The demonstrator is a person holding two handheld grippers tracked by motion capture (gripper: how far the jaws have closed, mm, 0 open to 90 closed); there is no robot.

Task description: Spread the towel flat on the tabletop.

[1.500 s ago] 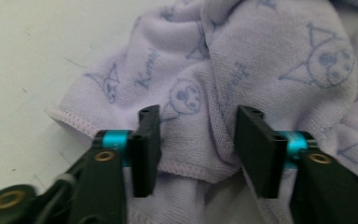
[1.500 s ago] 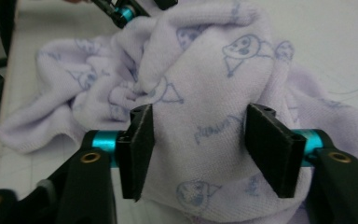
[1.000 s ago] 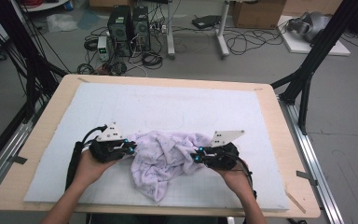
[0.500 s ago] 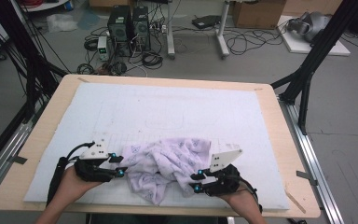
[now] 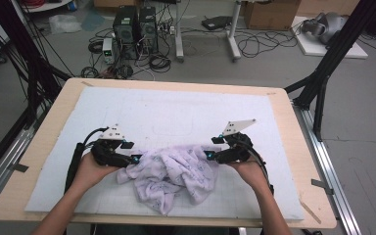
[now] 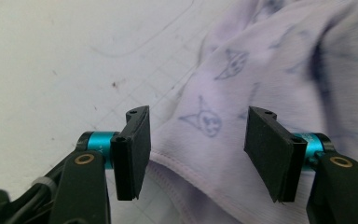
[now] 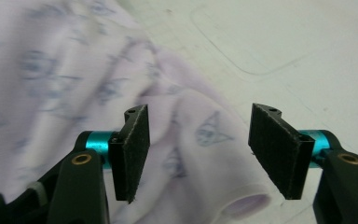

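Lilac printed garment (image 5: 174, 174) is lying crumpled on the white worktop (image 5: 176, 112); left hand-held gripper (image 5: 136, 159) and right hand-held gripper (image 5: 208, 155) are flanking it, jaws just opening, gripping nothing.

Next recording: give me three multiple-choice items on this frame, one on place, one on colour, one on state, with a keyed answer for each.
1. Where does the crumpled garment lie on the white mat?
A. near the edge closest to the person
B. at the far edge
C. off the mat

2. What colour is the garment?
A. dark green
B. pale lilac with small printed figures
C. bright red

3. How do the jaws of the left gripper stand?
A. clamped on the cloth
B. apart, cloth lying between them
C. clamped on a cable

Key: 1 A, the high view shows it between the two hands; 2 B, both gripper views show the print; 3 B, the pads stand clear of the fabric.
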